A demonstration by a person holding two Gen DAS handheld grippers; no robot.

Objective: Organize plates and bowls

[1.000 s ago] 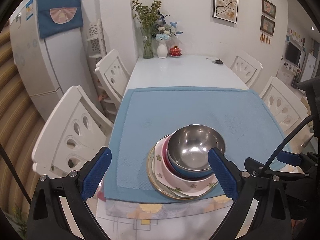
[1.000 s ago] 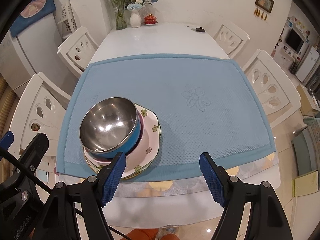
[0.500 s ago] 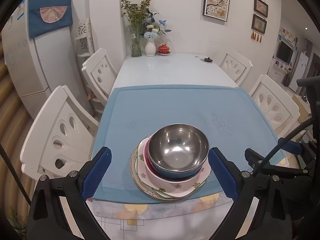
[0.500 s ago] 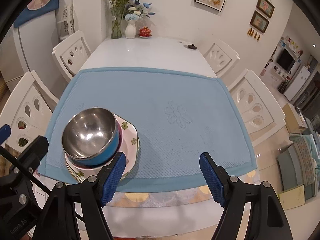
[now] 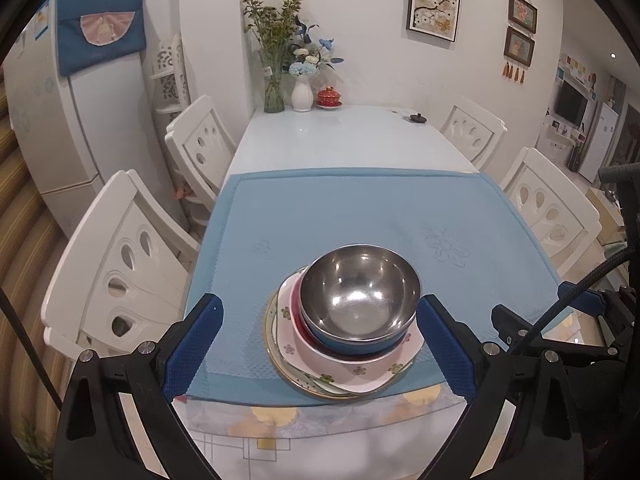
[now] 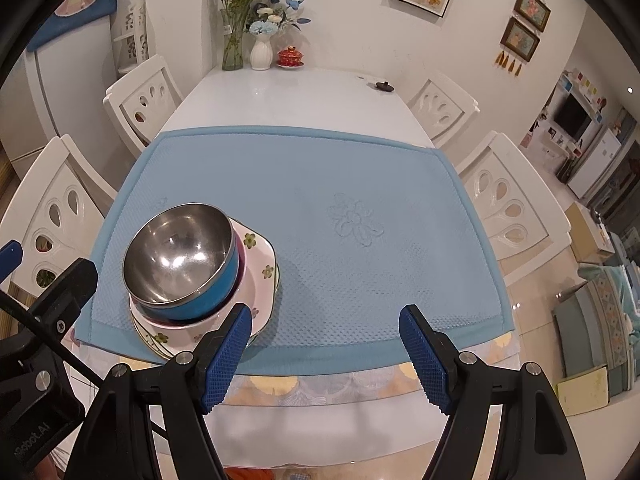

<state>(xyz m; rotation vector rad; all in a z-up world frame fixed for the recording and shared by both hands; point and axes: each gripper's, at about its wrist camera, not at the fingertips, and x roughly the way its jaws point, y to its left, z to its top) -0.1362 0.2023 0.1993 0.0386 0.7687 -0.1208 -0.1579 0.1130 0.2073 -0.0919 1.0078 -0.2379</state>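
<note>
A stack sits on the blue mat (image 5: pixel 360 208) near the table's front edge. On top is a steel bowl (image 5: pixel 360 300) with a blue outside, nested in a red bowl (image 5: pixel 298 320). Both rest on a pink square floral plate (image 5: pixel 360 372) over a round gold-rimmed plate (image 5: pixel 276 344). My left gripper (image 5: pixel 319 302) is open; its pads show on either side of the stack without touching it. My right gripper (image 6: pixel 325 312) is open and empty over bare mat (image 6: pixel 320 184), with the steel bowl (image 6: pixel 180 256) and the pink square floral plate (image 6: pixel 256 256) to its left.
The white table (image 5: pixel 340 136) carries a glass vase of flowers (image 5: pixel 274 92), a white vase (image 5: pixel 301 94), a red lidded cup (image 5: pixel 329 98) and a small black lid (image 5: pixel 416 118) at its far end. White chairs (image 5: pixel 128 264) line both sides. A fridge (image 5: pixel 60 120) stands far left.
The right wrist view has tipped up a little, so more wall shows and the stack sits further left. The stack has not moved, and both grippers stay open.
</note>
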